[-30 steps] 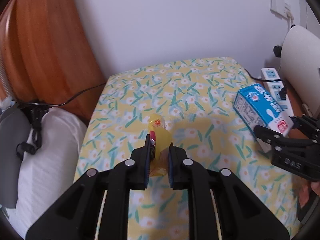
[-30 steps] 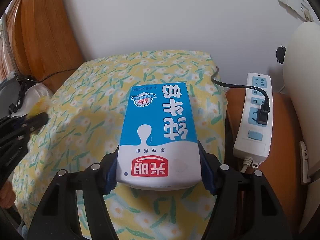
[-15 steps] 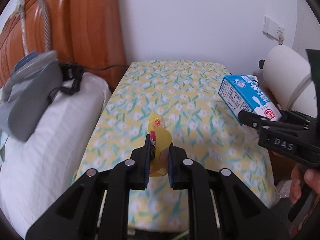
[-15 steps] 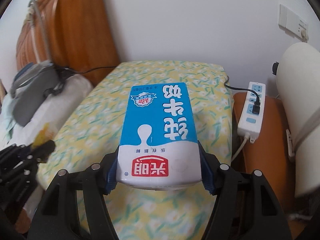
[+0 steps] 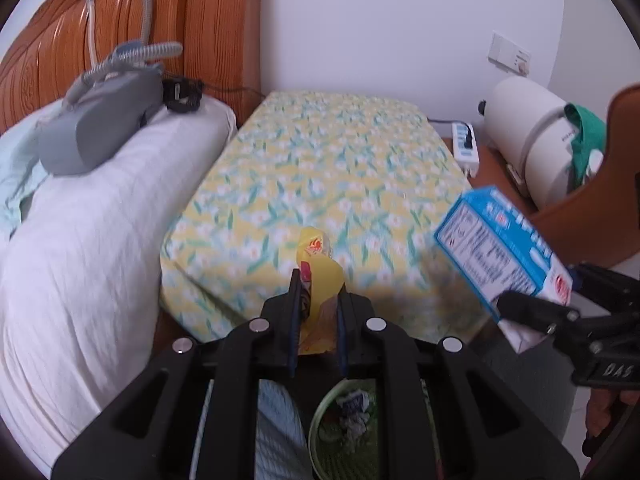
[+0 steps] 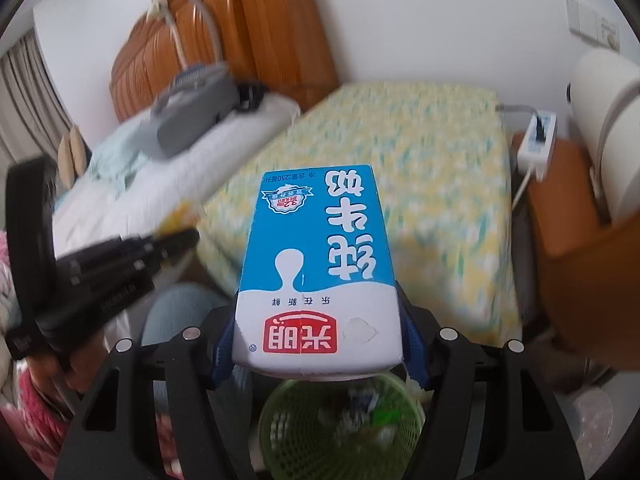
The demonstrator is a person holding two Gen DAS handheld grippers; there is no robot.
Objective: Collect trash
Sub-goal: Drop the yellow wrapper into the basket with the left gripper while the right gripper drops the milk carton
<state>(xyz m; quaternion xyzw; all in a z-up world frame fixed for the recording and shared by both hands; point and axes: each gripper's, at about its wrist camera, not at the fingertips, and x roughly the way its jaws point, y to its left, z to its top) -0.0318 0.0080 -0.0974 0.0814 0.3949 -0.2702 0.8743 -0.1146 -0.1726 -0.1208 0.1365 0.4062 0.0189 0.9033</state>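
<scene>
A: Item 1, nearest?
B: Green mesh bin (image 6: 340,432), on the floor under both tools. Crumpled paper (image 5: 354,410) inside. Also seen thru the left tool's frame in the left view.

A: Item 2?
B: Left gripper (image 5: 318,300). Fingers nearly together, clamped on a yellow wrapper (image 5: 318,264) w/ a red mark near its top. Wrapper sticks up past the fingertips (lower end hangs between the pads). It's held in the air at the near edge of the floral mattress, above the bin.

A: Item 3?
B: Right gripper (image 6: 320,344). Fingers wide apart but pressed on both sides of a blue-and-white milk carton (image 6: 320,264), its print upside down to the cam. Carton is off any surface, above the bin's far rim. From the left view it shows at right, tilted (image 5: 504,248).

A: Person?
B: Knee in light blue cloth (image 6: 176,312) beside the bin. Bit of a hand (image 5: 600,420) at the right tool's handle.

A: Mid distance?
B: Floral mattress (image 5: 320,168), yellow w/ white-and-green print, blurred. White pillow (image 5: 100,240) to its left, grey device (image 5: 100,120) w/ a hose on top of it.

A: Far?
B: Power strip (image 5: 464,144) on an orange-brown stand right of the mattress, white roll-shaped thing (image 5: 528,124) beside it, wooden headboard (image 5: 120,20), white wall w/ a switch plate (image 5: 510,58).
</scene>
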